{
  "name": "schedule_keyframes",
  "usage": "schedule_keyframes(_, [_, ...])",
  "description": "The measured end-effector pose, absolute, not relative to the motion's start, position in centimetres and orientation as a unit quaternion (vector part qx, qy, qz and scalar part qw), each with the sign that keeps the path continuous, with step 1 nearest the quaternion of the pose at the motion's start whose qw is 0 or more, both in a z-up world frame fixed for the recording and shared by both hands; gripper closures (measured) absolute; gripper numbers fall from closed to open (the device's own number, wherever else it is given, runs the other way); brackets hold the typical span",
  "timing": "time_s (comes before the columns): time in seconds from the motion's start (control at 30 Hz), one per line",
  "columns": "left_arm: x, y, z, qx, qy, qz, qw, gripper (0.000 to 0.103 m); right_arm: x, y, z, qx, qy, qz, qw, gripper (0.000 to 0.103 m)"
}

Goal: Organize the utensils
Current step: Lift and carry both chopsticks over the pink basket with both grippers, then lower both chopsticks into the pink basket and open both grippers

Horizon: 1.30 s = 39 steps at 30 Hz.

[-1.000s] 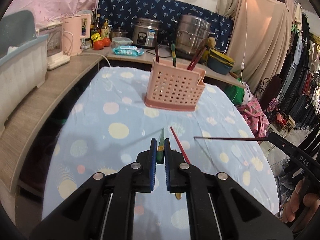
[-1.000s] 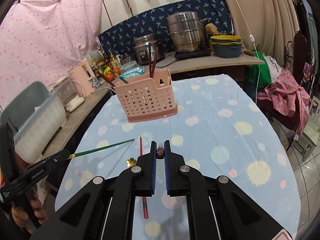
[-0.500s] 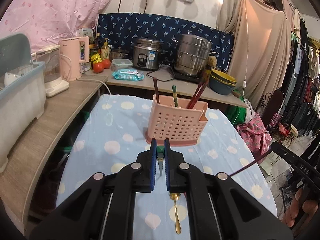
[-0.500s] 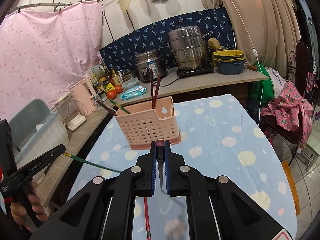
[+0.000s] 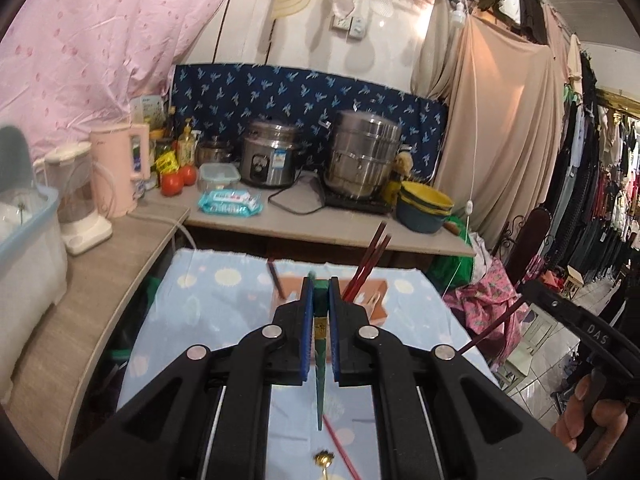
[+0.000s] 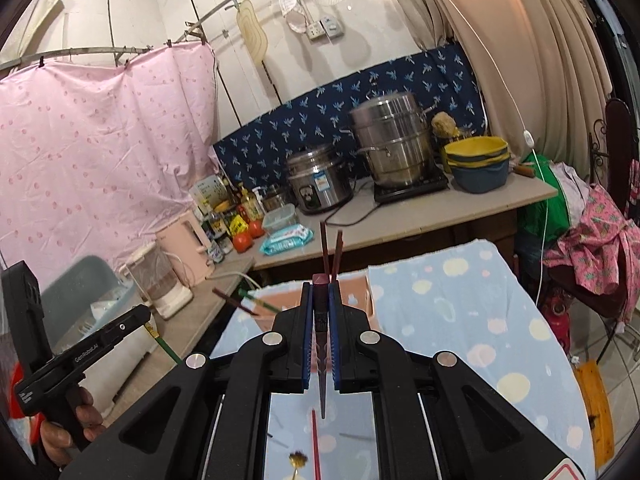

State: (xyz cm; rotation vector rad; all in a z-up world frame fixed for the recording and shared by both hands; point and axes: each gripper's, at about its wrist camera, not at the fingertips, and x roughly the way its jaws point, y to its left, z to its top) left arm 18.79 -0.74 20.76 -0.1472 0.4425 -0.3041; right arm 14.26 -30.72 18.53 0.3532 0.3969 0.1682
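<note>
Left wrist view: my left gripper (image 5: 319,284) pinches the green chopstick (image 5: 319,364) at frame centre. Since a second ago it has lifted off the tablecloth (image 5: 208,304), and the pink utensil basket (image 5: 378,300) now sits half hidden behind the jaws. At lower right the other gripper reads "DAS".

Right wrist view: my right gripper (image 6: 320,286) pinches the maroon chopstick (image 6: 321,356), likewise raised. At lower left the other gripper reads "GenRobot.AI".
</note>
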Motion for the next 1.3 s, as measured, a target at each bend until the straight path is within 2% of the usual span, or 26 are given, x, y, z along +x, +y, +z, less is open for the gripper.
schedule_keyframes(0.3, [22.7,-3.1,27.1,-0.073,0.148,-0.162,0.973,0.096,18.9,-30.8,21.9,0.175,0.167,0.083,0.967,0.096])
schedule_keyframes(0.57, [27.9,-3.1,29.9,-0.074,0.122,-0.141,0.980,0.096,23.4,-30.4,24.2,0.163,0.146,0.083,0.972,0.096])
schedule_keyframes(0.77, [30.7,-1.6,28.6,-0.077,0.135,-0.115,0.981,0.096,26.5,-29.7,23.9,0.161,0.152,0.087,0.971,0.096])
schedule_keyframes(1.3, [34.1,-1.0,22.7,-0.082,0.199,-0.107,0.971,0.096,30.1,-27.8,17.9,0.155,0.220,0.082,0.960,0.096])
